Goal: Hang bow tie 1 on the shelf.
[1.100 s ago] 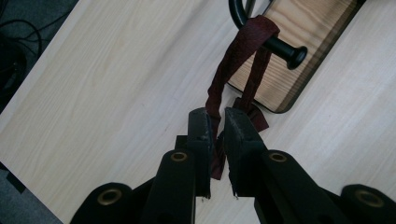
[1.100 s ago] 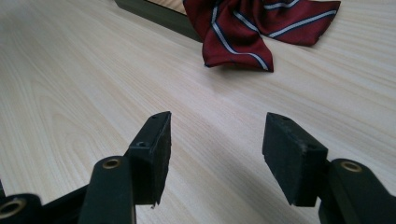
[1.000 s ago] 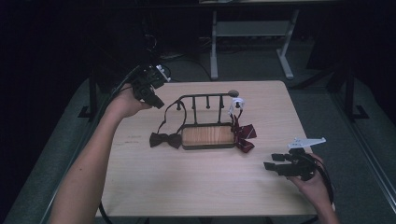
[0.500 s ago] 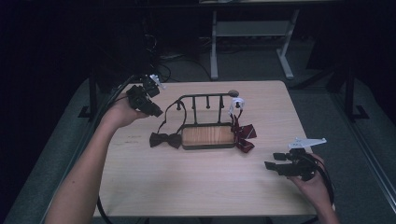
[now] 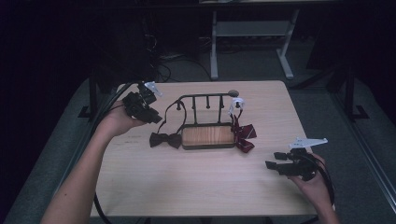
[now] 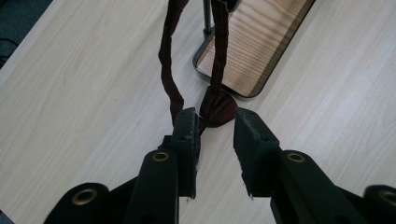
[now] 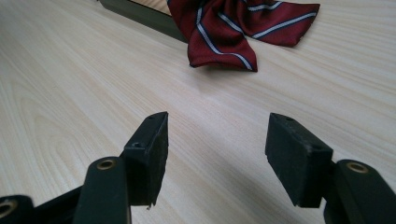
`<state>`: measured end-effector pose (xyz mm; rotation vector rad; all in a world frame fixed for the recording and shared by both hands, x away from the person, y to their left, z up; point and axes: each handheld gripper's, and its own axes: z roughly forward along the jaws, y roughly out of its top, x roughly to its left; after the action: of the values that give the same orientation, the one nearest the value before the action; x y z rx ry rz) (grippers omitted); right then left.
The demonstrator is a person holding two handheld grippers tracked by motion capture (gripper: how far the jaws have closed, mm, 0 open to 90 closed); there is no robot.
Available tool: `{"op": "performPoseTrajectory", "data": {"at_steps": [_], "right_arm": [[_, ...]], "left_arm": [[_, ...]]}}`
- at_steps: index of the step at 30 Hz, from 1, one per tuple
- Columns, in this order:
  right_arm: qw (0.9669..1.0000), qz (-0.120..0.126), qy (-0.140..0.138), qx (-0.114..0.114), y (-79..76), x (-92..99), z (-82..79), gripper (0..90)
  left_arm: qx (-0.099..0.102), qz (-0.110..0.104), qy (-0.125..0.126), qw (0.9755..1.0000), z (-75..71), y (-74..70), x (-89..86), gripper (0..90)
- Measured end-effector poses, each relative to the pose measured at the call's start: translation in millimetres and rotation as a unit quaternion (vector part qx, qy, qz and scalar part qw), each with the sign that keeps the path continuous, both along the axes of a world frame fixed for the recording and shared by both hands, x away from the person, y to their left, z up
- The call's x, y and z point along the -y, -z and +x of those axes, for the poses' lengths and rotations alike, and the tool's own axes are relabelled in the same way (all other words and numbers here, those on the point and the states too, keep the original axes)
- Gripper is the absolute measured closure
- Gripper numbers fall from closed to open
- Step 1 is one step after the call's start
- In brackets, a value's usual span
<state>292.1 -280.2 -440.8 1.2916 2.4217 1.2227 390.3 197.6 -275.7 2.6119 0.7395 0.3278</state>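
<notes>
1. Step in hand: I judged I was letting go of the dark bow tie (image 5: 165, 139) after hanging its strap (image 6: 168, 70) on the rack (image 5: 205, 119). The bow lay on the table (image 5: 196, 186) just left of the rack's wooden base (image 5: 208, 136), strap running up to a peg.
2. My left gripper (image 5: 152, 114) had just been opening; jaws stood apart, nothing clamped, strap beside the left jaw, bow just beyond the tips.
3. My right gripper (image 5: 271, 163) hung near the right edge, jaws wide apart, empty.
4. Next move, my guess: back the left gripper off without snagging the strap.
5. Around: striped red bow tie (image 5: 243, 135) hung at the rack's right end. It lay clear of the left side.
</notes>
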Motion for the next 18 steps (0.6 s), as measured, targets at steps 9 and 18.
{"op": "performPoseTrajectory", "data": {"at_steps": [9,18], "right_arm": [[1.0,0.002,0.006,0.0,-0.5,1.9,0.0,39.2],[0.9999,0.003,0.011,-0.001,-0.3,3.6,0.3,39.2]], "left_arm": [[0.002,-0.006,0.011,0.9999,-9.9,4.7,-3.3,62.6],[0.006,-0.019,0.013,0.9997,-17.5,10.7,-6.8,57.8]]}}
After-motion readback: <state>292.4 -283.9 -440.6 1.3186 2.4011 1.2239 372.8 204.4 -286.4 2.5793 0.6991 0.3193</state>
